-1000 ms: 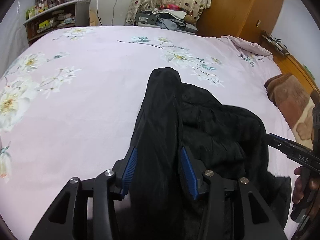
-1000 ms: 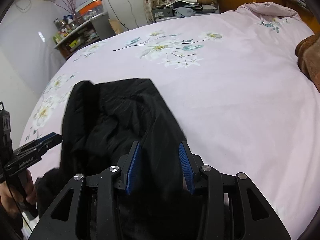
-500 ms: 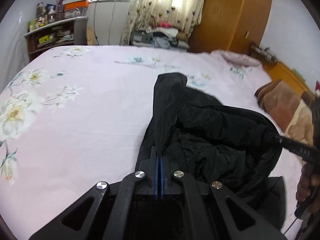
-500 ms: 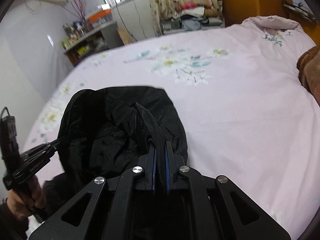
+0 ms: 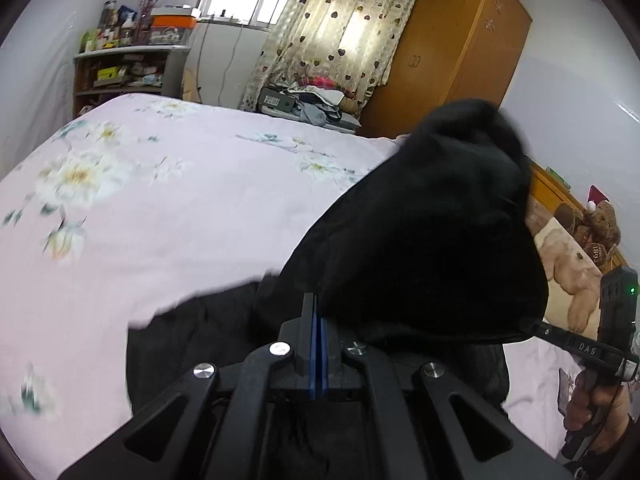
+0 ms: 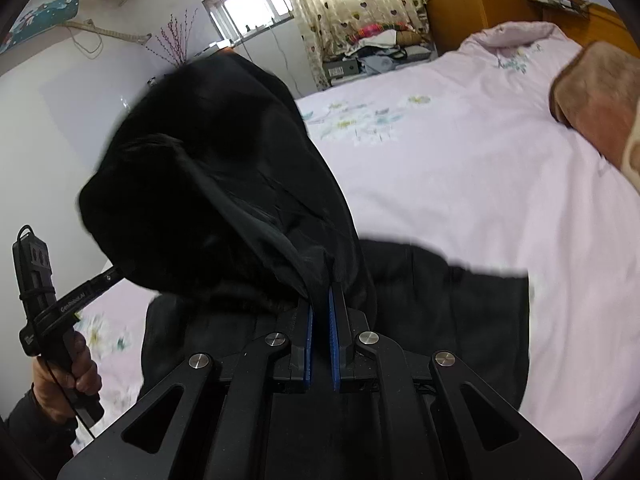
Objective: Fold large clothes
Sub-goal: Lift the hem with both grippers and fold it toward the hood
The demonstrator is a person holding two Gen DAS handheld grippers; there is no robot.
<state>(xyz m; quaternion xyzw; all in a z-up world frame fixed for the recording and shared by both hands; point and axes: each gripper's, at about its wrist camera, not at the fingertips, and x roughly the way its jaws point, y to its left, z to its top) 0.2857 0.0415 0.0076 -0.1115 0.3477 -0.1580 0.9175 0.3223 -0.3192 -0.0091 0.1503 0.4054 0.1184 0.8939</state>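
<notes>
A large black garment (image 5: pixel 432 240) is lifted off the pink floral bed (image 5: pixel 160 208); its upper part hangs raised and bunched while a lower part (image 5: pixel 192 344) trails on the sheet. My left gripper (image 5: pixel 319 312) is shut on its edge. My right gripper (image 6: pixel 320 304) is shut on another edge of the same garment (image 6: pixel 224 184). Each gripper shows in the other's view, the right one (image 5: pixel 560 340) at the garment's right side and the left one (image 6: pixel 92 288) at its left side.
A brown blanket and a teddy bear (image 5: pixel 572 264) lie at the bed's right side. A wooden wardrobe (image 5: pixel 452 48), a pile of clothes (image 5: pixel 312 100) and a cluttered shelf (image 5: pixel 128 64) stand beyond the bed's far edge.
Both grippers closed on the black garment a second ago and have since lifted it up off the bed; the garment now hangs raised between them.
</notes>
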